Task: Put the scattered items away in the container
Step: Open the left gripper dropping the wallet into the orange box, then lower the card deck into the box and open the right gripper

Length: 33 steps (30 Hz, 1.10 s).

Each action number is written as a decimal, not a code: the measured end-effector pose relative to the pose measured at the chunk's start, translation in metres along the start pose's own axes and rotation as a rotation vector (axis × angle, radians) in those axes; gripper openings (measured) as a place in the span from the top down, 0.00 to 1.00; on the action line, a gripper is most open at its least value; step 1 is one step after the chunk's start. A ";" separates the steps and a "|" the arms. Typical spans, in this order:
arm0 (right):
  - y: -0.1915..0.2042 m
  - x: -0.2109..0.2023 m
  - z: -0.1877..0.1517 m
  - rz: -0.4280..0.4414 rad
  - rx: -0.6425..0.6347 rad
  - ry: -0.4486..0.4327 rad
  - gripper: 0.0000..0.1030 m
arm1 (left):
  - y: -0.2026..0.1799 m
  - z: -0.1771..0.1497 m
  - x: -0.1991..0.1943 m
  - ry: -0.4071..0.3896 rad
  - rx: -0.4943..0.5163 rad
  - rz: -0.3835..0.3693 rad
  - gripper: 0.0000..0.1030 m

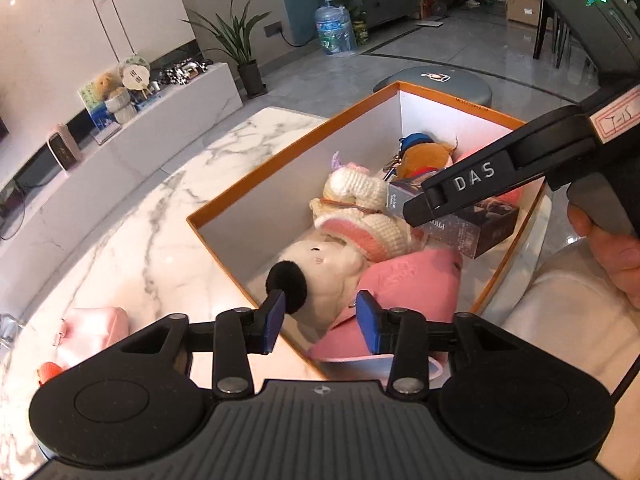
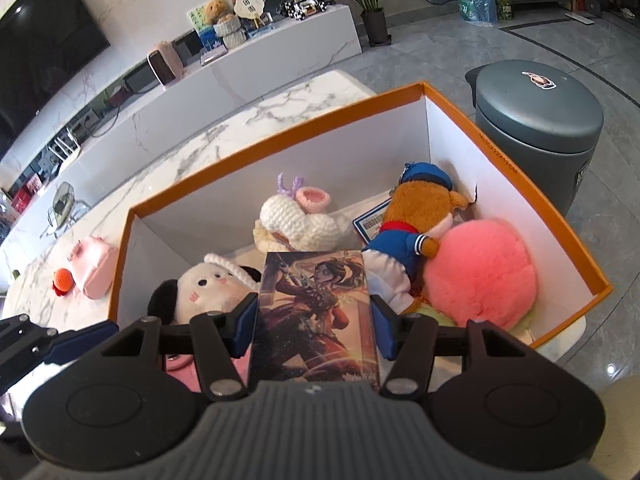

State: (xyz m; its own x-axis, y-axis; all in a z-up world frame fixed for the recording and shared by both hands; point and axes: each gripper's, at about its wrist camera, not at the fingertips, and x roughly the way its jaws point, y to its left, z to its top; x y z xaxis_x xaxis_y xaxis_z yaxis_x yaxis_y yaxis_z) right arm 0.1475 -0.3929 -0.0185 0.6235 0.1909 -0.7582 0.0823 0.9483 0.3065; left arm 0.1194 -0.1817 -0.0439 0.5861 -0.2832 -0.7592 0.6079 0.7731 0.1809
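An orange-rimmed white box (image 1: 304, 136) (image 2: 280, 132) stands on the marble table. It holds a panda plush (image 1: 332, 276) (image 2: 208, 288), a crocheted doll (image 1: 360, 204) (image 2: 296, 216), a brown sailor bear (image 2: 416, 216), a pink fluffy ball (image 2: 480, 276) and a pink cap (image 1: 408, 284). My right gripper (image 2: 316, 324) is shut on an illustrated card box (image 2: 316, 316) (image 1: 464, 232) and holds it inside the box. My left gripper (image 1: 320, 320) is open and empty over the box's near corner. A pink pouch (image 1: 92, 332) (image 2: 92, 268) and an orange crochet toy (image 1: 50, 370) (image 2: 63, 280) lie on the table to the left.
A grey round bin (image 2: 536, 120) stands on the floor behind the box. A low white TV cabinet (image 1: 120, 144) with ornaments runs along the wall. A potted plant (image 1: 244, 52) and a water bottle (image 1: 334, 28) stand further back.
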 end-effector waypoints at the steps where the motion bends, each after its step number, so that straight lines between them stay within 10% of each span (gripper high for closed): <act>1: 0.000 0.000 0.000 0.003 -0.003 0.000 0.41 | 0.002 0.000 0.000 -0.001 -0.020 -0.010 0.57; 17: 0.025 0.002 -0.007 0.181 -0.188 0.071 0.41 | 0.025 -0.002 -0.022 -0.084 -0.142 0.059 0.57; 22: 0.038 0.021 -0.006 0.092 -0.226 0.177 0.41 | 0.027 -0.004 -0.027 -0.094 -0.142 0.049 0.57; 33: 0.032 0.017 -0.005 -0.025 -0.148 0.106 0.41 | 0.017 -0.010 -0.031 -0.079 -0.076 -0.023 0.55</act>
State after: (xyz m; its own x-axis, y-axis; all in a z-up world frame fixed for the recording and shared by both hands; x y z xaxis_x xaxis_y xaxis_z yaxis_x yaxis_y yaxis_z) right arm 0.1565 -0.3578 -0.0246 0.5368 0.1852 -0.8231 -0.0236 0.9785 0.2047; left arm 0.1063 -0.1547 -0.0237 0.6146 -0.3433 -0.7102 0.5815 0.8056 0.1139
